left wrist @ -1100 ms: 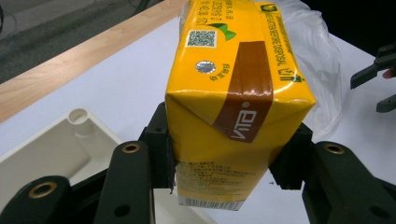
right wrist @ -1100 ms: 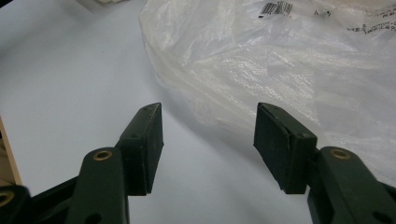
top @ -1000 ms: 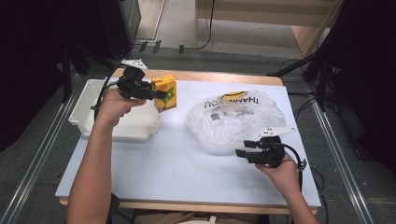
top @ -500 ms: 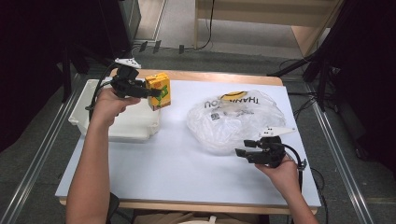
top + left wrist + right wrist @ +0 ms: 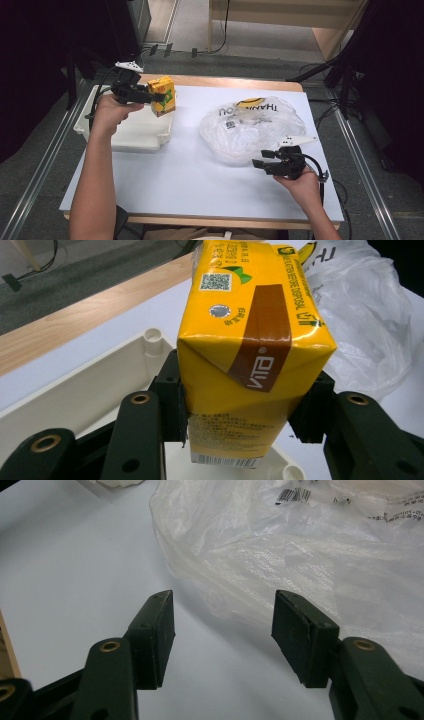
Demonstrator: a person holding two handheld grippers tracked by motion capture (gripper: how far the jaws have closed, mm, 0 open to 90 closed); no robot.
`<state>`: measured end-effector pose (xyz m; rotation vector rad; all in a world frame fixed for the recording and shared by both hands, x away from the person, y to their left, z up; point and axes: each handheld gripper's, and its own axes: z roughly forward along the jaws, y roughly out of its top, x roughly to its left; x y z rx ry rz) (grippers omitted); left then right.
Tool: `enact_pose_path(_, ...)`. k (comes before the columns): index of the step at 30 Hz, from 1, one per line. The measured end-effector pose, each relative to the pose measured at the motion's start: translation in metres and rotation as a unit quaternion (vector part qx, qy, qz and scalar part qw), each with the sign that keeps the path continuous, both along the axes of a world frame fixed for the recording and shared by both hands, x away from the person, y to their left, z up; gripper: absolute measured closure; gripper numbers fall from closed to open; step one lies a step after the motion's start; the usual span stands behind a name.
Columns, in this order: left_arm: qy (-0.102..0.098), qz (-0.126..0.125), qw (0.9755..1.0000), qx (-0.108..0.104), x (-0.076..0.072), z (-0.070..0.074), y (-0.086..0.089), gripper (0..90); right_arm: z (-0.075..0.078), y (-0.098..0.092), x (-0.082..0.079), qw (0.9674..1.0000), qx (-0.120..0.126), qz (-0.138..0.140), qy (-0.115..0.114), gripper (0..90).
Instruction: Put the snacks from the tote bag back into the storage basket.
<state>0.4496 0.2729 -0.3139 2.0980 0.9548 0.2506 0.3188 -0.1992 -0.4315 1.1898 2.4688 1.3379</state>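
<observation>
Left hand-held gripper (image 5: 159, 97) clamps the yellow carton (image 5: 162, 94) above the white tray (image 5: 131, 136); right hand-held gripper (image 5: 257, 164) gapes empty beside the plastic bag (image 5: 250, 127).

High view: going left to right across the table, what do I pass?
White tray → left claw clamped on the yellow drink carton → clear plastic bag → right claw, open.
</observation>
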Motion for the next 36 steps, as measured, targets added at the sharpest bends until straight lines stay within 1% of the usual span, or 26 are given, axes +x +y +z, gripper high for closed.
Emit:
enact_pose_path(9, 0.001, 0.016, 0.9999, -0.007, 0.003, -0.006, 0.012, 52.6, 0.0, 0.0, 0.0, 1.0, -0.001, 0.001, 0.0, 43.4)
enact_pose_path(11, 0.001, 0.019, 0.9998, -0.005, 0.004, -0.007, 0.014, 52.6, 0.0, 0.001, 0.0, 1.0, 0.0, 0.001, 0.001, 43.3)
enact_pose_path(16, 0.009, 0.026, 0.9996, -0.005, 0.007, -0.014, 0.015, 52.6, -0.001, 0.001, 0.0, 1.0, -0.001, 0.003, 0.002, 43.3)
enact_pose_path(21, 0.008, 0.043, 0.999, -0.001, 0.011, -0.02, 0.021, 52.6, 0.0, 0.001, 0.0, 1.0, -0.001, 0.003, 0.002, 43.2)
enact_pose_path(25, 0.007, 0.05, 0.9987, -0.001, 0.014, -0.028, 0.024, 52.6, -0.001, 0.001, 0.0, 1.0, -0.002, 0.003, 0.001, 43.2)
enact_pose_path(28, 0.006, 0.053, 0.9985, -0.01, 0.016, -0.033, 0.025, 52.7, 0.0, 0.001, 0.0, 1.0, 0.0, 0.001, 0.002, 43.1)
enact_pose_path(30, 0.008, 0.052, 0.9986, -0.009, 0.016, -0.035, 0.025, 52.7, 0.0, 0.001, 0.0, 1.0, 0.001, 0.001, 0.002, 43.1)
enact_pose_path(32, 0.009, 0.055, 0.9984, 0.003, 0.019, -0.041, 0.023, 52.7, -0.001, 0.001, 0.0, 1.0, 0.0, 0.002, 0.002, 43.1)
enact_pose_path(33, 0.01, 0.055, 0.9984, 0.006, 0.02, -0.042, 0.023, 52.7, -0.001, 0.001, -0.001, 1.0, 0.0, 0.002, 0.002, 43.1)
enact_pose_path(36, 0.014, 0.056, 0.9983, 0.008, 0.022, -0.046, 0.022, 52.7, -0.001, 0.001, -0.002, 1.0, 0.0, 0.001, 0.002, 43.1)
